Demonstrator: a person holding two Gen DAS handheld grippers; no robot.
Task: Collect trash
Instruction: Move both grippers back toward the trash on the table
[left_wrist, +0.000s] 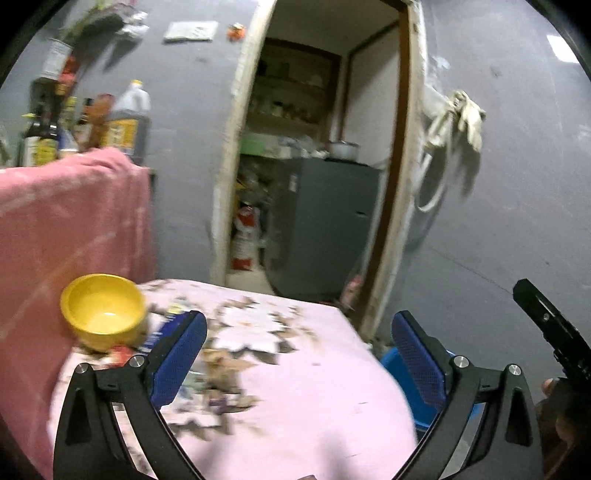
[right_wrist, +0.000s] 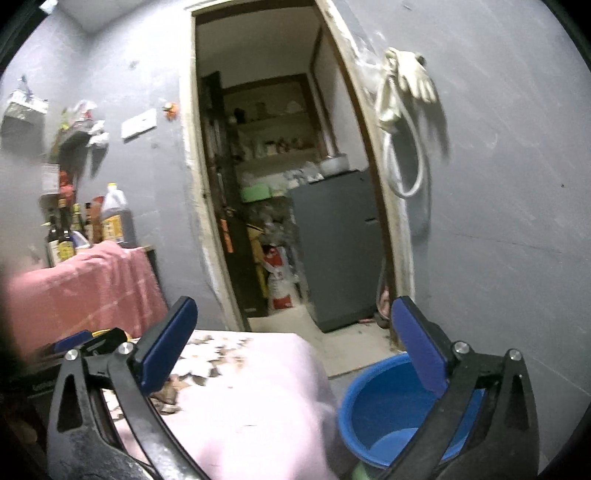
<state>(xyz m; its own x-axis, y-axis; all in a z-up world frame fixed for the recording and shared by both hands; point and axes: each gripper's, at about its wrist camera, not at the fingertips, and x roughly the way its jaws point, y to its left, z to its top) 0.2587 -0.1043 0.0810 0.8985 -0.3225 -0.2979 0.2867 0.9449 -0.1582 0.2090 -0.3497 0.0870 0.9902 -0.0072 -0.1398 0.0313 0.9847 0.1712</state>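
Both grippers held level, looking across a surface draped in pink floral cloth toward an open doorway.

Left gripper: jaws spread wide, nothing between the pads. Right gripper: jaws likewise spread wide and empty.

Trash: the likeliest pieces are flat wrappers or packets lying on the cloth at about 10 o'clock from the left gripper, just beside the base of a yellow bowl. One is blue with print, one reddish. Motion blur is heavy there, so I cannot tell whether they are empty wrappers or full packets. The brown flecks across the cloth look like printed pattern, not litter.

Blue bucket stands on the floor off the surface's corner, at about 4 o'clock in the right wrist view, partly behind the right jaw. Seemingly the bin; no contents can be made out in it.

Handling, as a judgement: thin film or paper, very light, limp, probably slick. It will crumple rather than resist. Best taken by a raised edge or corner, pinched flat between the pads. The bowl sits close, so approach from the side away from it.

Bottles stand at 10 o'clock, well apart.
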